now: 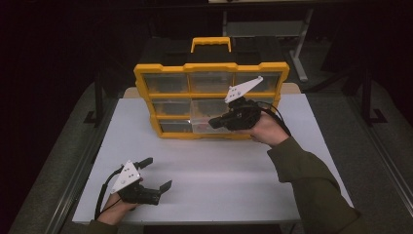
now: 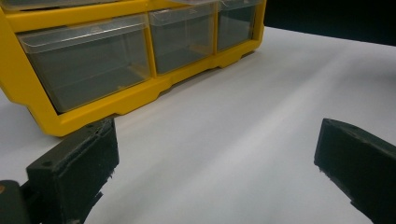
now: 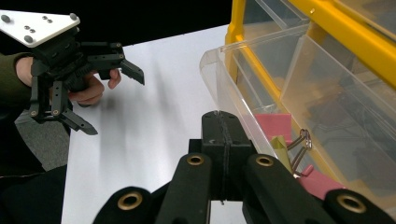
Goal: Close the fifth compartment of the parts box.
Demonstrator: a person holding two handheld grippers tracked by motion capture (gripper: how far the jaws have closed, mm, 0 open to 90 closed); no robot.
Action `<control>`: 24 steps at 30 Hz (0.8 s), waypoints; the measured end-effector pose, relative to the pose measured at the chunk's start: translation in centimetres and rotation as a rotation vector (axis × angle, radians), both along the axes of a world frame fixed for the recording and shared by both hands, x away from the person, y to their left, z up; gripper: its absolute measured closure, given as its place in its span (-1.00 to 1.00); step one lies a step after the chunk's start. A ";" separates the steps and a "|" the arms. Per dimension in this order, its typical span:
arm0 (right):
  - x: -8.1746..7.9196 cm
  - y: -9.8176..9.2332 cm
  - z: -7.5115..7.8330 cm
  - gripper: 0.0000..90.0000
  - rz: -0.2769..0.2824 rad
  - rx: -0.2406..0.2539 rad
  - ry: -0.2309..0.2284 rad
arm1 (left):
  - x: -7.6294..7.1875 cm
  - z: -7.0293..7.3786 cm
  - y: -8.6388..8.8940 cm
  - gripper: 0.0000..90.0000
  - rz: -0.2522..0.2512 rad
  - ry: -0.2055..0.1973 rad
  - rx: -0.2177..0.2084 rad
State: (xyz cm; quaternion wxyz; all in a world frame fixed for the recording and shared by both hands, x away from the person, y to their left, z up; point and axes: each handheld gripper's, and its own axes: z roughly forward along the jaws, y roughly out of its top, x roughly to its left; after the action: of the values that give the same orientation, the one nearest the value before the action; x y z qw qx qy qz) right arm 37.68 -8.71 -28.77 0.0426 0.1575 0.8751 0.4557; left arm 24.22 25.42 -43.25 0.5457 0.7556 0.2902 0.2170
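Observation:
A yellow drawer cabinet (image 1: pixel 210 69) with clear drawers stands at the back of the white table (image 1: pixel 219 170). One middle drawer (image 3: pixel 219 79) is pulled out. In it lie pink pieces (image 3: pixel 276 124) and a metal binder clip (image 3: pixel 302 139). My right gripper (image 1: pixel 215 123) is level at that drawer's front, and its jaws (image 3: pixel 222 122) are pressed together with nothing visible between them. My left gripper (image 1: pixel 157 173) rests low near the table's front left corner, open and empty. In its own view the left gripper (image 2: pixel 215 163) faces the cabinet's bottom row (image 2: pixel 88 70).
A yellow carry handle (image 1: pixel 210 43) tops the cabinet. Behind the table stand a dark bench and metal frame legs (image 1: pixel 299 58). Bare white tabletop stretches between the two grippers. The person's green sleeve (image 1: pixel 316 185) crosses the table's right front.

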 end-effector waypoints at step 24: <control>1.5 0.0 0.1 0.98 -0.060 0.001 -0.010 | 0.0 0.0 0.0 -1.00 0.001 0.000 -0.008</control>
State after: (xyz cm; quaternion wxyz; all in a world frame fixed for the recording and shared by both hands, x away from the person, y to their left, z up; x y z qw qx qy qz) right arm 39.21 -8.70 -28.70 0.0603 0.1815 0.8694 0.4555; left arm 24.24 25.44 -43.29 0.5485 0.7534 0.2911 0.2162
